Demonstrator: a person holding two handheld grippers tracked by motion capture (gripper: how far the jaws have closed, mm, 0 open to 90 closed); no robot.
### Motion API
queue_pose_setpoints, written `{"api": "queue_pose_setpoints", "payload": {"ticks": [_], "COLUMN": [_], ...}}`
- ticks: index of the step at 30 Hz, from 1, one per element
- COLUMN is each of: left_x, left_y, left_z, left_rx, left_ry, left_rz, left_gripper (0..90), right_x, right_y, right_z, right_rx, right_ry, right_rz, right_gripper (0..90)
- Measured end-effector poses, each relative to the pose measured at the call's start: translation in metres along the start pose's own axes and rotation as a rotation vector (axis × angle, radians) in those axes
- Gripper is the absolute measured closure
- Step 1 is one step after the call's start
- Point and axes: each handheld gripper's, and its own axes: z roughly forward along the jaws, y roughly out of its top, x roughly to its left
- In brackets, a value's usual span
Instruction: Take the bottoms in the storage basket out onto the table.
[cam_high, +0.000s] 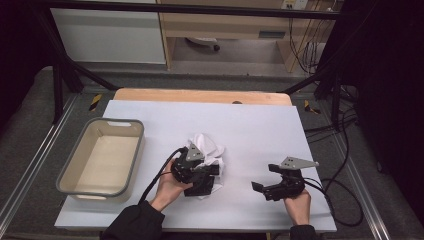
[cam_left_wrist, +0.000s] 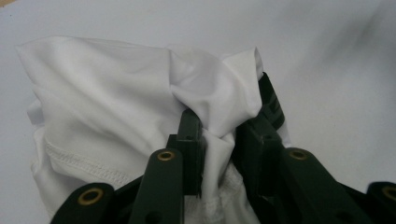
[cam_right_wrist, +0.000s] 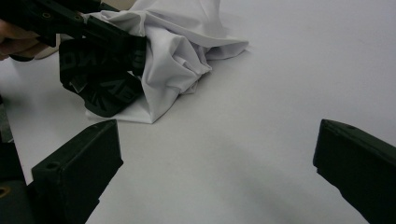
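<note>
We see the left gripper with its jaws pinched together on a fold of the white garment, the cloth bunched up between them and spilling over both jaw tips in the left gripper view. The right gripper has its jaws spread wide, nothing between them, and it sits well apart from the cloth, to the right, over bare table.

The white garment is crumpled into a loose heap near the middle of the table, slightly left of centre. We can make out a stitched hem along its lower edge, and a black band with pale lettering hangs at its near side under the left gripper; we cannot read the letters, as they are blurred.

The white tabletop lies open to the right of and beyond the heap. At the left edge stands a grey-rimmed bin, near the garment but not touching it. A wooden strip runs along the far edge of the table. A cable loops off the right edge behind the right gripper.
</note>
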Motion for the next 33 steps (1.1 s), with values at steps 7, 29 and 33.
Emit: {"api": "queue_pose_setpoints", "payload": {"ticks": [7, 29, 33], "left_x": [0.003, 0.014, 0.017], "left_y": [0.000, 0.001, 0.001], "left_z": [-0.001, -0.020, -0.025], "left_rx": [0.010, 0.009, 0.000], "left_ry": [0.002, 0.025, 0.014], "left_rz": [-0.003, -0.017, -0.028], "left_gripper": [61.9, 32.1, 27.6], "right_x": [0.000, 0.000, 0.000], "right_y": [0.000, 0.000, 0.000], "right_z": [0.000, 0.000, -0.001], "right_rx": [0.000, 0.000, -0.001], "right_ry": [0.000, 0.001, 0.000], "right_rz": [0.001, 0.004, 0.004], "right_gripper": [1.7, 1.7, 1.7]}}
